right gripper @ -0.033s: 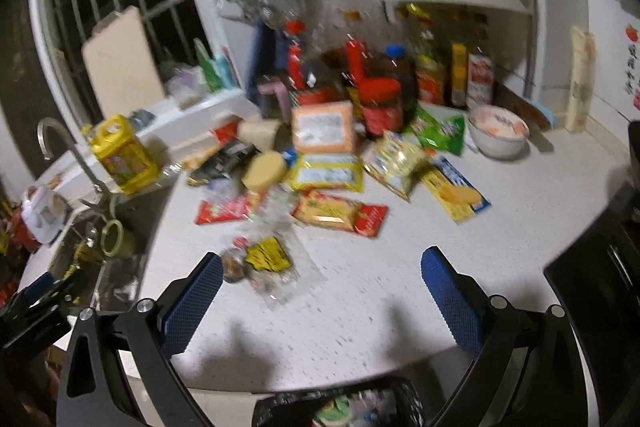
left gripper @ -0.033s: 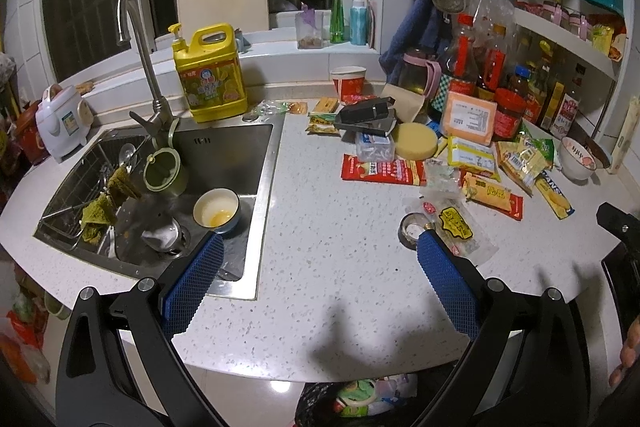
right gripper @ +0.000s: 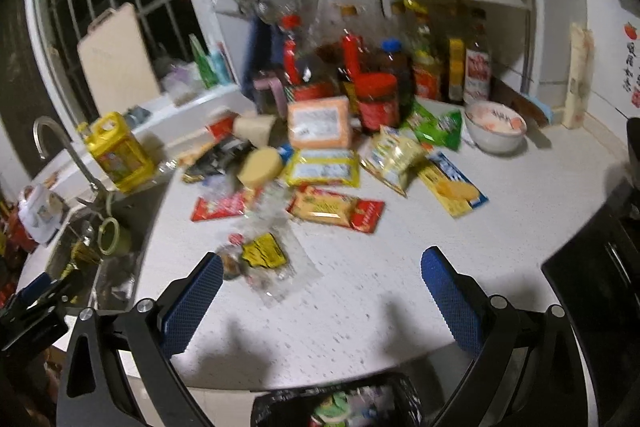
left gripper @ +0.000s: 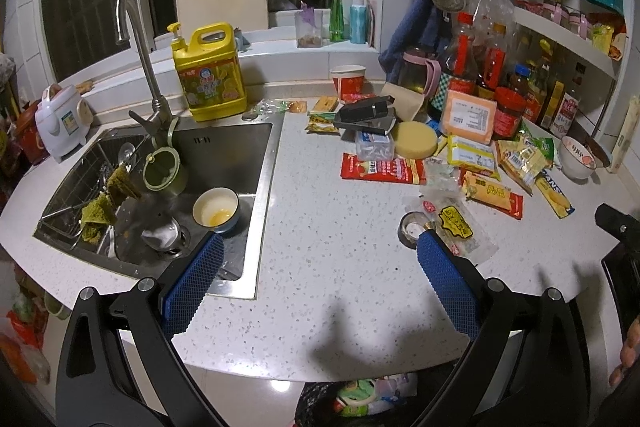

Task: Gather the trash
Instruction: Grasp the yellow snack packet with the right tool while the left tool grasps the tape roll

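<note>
Snack wrappers lie scattered on the white counter: a clear bag with a yellow label (left gripper: 456,225) (right gripper: 266,255), a red wrapper (left gripper: 382,169) (right gripper: 222,207), an orange-red wrapper (left gripper: 494,193) (right gripper: 336,213) and a blue-yellow packet (right gripper: 454,185). A black-lined trash bin (left gripper: 360,401) (right gripper: 340,407) with wrappers inside stands below the counter edge. My left gripper (left gripper: 318,259) is open and empty over the counter by the sink. My right gripper (right gripper: 320,279) is open and empty, just right of the clear bag.
A steel sink (left gripper: 224,155) with a bowl (left gripper: 216,213), green cup and faucet is at the left. A yellow detergent jug (left gripper: 210,73), sponge (left gripper: 414,139), sauce bottles (right gripper: 372,87) and a ceramic bowl (right gripper: 496,127) crowd the back. A small tape roll (left gripper: 410,227) lies by the clear bag.
</note>
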Demonstrator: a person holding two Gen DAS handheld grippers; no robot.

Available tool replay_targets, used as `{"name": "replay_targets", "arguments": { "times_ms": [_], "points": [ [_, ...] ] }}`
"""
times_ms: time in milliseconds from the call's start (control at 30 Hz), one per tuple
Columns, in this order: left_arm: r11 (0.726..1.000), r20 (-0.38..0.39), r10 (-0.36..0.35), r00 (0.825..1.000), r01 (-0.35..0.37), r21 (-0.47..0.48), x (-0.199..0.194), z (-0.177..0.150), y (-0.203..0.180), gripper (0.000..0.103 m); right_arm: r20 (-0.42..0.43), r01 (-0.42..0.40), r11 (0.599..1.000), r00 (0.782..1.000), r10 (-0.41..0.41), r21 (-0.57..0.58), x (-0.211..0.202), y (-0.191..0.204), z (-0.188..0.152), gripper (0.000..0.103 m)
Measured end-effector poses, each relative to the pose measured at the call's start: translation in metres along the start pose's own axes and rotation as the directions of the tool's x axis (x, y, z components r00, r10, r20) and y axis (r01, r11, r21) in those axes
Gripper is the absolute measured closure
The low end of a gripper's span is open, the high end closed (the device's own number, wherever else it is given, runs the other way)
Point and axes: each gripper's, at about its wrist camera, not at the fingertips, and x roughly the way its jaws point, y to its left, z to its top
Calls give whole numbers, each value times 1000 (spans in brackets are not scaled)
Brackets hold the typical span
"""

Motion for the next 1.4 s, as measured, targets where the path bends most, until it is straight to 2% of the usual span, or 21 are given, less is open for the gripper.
{"name": "replay_targets", "arguments": {
  "times_ms": [100, 167, 233, 300, 367, 433, 533, 567, 667, 767, 900, 967, 1000, 1033, 1133, 1167, 1233, 1300, 1333, 1400],
  "points": [
    [999, -8, -43, 999, 43, 8, 3, -4, 0, 8, -8, 5, 1000, 1000, -6, -30, 6, -3, 0, 5],
    [997, -7, -82, 997, 82, 9, 4, -5, 0, 8, 23, 34, 998, 999, -32, -51, 6, -5, -2, 5],
    [996, 36, -87, 996, 87, 2, 4, -6, 1, 8, 46, 18, 996, 999, -14, -83, 7, -5, -4, 5],
    [999, 66, -50, 997, 50, 0, 11, -8, 0, 8, 62, 35, 994, 998, -29, -101, 12, -7, -3, 5],
    [997, 26, -78, 997, 78, 3, 25, -3, -2, 8, 69, 19, 998, 998, -15, -67, 15, -13, -2, 5],
    [991, -54, -131, 990, 132, 6, 46, -4, -7, 8, 26, -42, 999, 999, 43, -17, 25, -19, 1, 5],
    [985, -181, -172, 968, 173, -6, 76, -2, -16, 8, -117, -80, 995, 989, 85, 52, 53, -28, 7, 5],
    [982, -192, -185, 964, 186, -13, 82, -2, -18, 8, -120, -79, 995, 989, 86, 58, 57, -28, 9, 5],
    [978, -218, -207, 954, 207, -23, 103, -2, -26, 8, -109, -61, 996, 993, 55, -59, 76, -16, 17, 5],
    [970, -242, -234, 942, 244, 11, 120, -2, -41, 8, -170, -54, 970, 985, 13, -238, 114, 1, 23, 5],
    [970, -294, -230, 928, 242, 5, 138, -6, -45, 8, -224, -109, 936, 974, 34, -334, 164, 6, 35, 5],
    [971, -307, -232, 923, 237, -24, 141, -10, -40, 8, -211, -94, 918, 977, 11, -385, 184, 8, 38, 5],
    [971, -314, -235, 920, 236, -35, 142, -12, -37, 8, -221, -109, 908, 975, 19, -404, 193, 9, 40, 9],
    [972, -319, -233, 919, 231, -45, 143, -15, -33, 8, -236, -124, 897, 971, 23, -423, 202, 11, 41, 18],
    [975, -332, -222, 917, 215, -59, 146, -19, -27, 8, -296, -136, 835, 954, -34, -534, 234, 21, 38, 37],
    [976, -337, -218, 916, 210, -61, 148, -20, -27, 8, -302, -137, 814, 952, -49, -564, 239, 25, 37, 38],
    [975, -348, -221, 911, 208, -76, 152, -20, -25, 8, -311, -166, 791, 950, -32, -589, 239, 29, 39, 61],
    [972, -350, -235, 907, 219, -87, 157, -19, -27, 8, -336, -198, 794, 942, -8, -574, 235, 30, 42, 69],
    [970, -352, -244, 903, 229, -87, 159, -18, -31, 8, -359, -237, 805, 933, 32, -544, 231, 28, 44, 69],
    [966, -344, -257, 903, 252, -61, 164, -16, -42, 8, -338, -237, 819, 940, 56, -522, 217, 25, 46, 69]
  ]
}}
